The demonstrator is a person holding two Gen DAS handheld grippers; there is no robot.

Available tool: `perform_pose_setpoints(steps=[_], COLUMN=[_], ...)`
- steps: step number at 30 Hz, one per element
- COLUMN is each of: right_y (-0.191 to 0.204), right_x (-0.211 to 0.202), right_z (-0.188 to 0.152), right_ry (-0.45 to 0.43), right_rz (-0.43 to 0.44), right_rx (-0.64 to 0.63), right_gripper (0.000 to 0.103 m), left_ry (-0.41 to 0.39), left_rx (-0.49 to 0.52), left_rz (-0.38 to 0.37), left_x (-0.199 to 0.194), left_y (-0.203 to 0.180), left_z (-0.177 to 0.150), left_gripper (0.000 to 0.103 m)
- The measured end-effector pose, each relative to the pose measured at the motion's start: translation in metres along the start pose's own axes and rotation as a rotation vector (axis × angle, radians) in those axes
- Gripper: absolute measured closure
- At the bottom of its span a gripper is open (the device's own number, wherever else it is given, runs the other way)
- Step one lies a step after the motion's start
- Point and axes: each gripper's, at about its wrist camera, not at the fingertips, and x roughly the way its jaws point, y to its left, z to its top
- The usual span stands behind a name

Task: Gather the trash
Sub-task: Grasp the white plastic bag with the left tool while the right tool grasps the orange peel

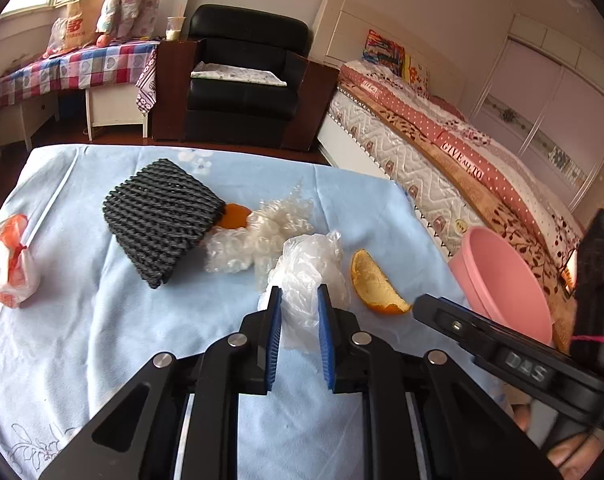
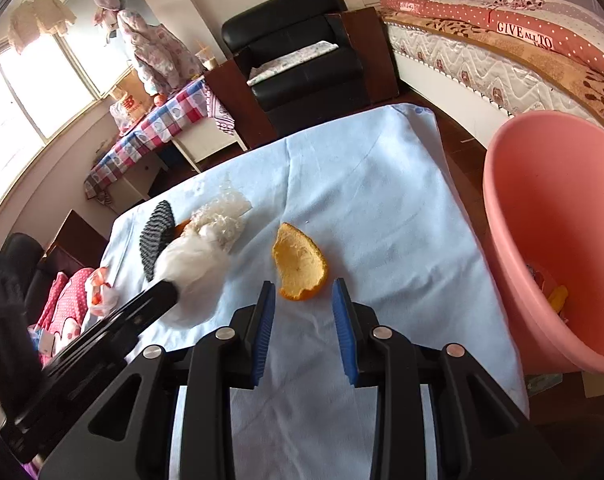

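On the light blue cloth (image 1: pixel 101 320), my left gripper (image 1: pixel 299 300) is shut on a crumpled clear plastic bag (image 1: pixel 306 268), whose film fills the gap between the blue pads. The same bag (image 2: pixel 197 272) shows in the right wrist view with one black left finger against it. An orange peel (image 2: pixel 299 264) lies cup-side up just ahead of my right gripper (image 2: pixel 304 284), which is open with nothing between its pads. The peel (image 1: pixel 376 286) sits right of the bag. A pink bin (image 2: pixel 542 220) stands off the table's right edge with some scraps inside.
A black foam net sleeve (image 1: pixel 161 216), white foam netting (image 1: pixel 261 232) and another orange peel (image 1: pixel 233 216) lie farther back. A tied orange-and-white bag (image 1: pixel 9 260) sits at the left edge. Beyond are a black armchair (image 1: pixel 241 72) and a bed (image 1: pixel 462 152).
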Motion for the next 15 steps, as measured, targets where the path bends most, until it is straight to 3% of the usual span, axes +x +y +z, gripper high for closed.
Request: perform_pose_setpoints(steps=[15], right_y=[0.018], right_x=[0.032], right_z=[-0.008], right_ry=[0.048], right_rz=[-0.105], right_rx=[-0.066], right_gripper=[0.073], left_ry=[-0.005], left_rx=[-0.056], left_rz=[-0.044], left_x=[-0.025], left_y=[0.031], left_z=[-0.008], left_gripper=[0.087])
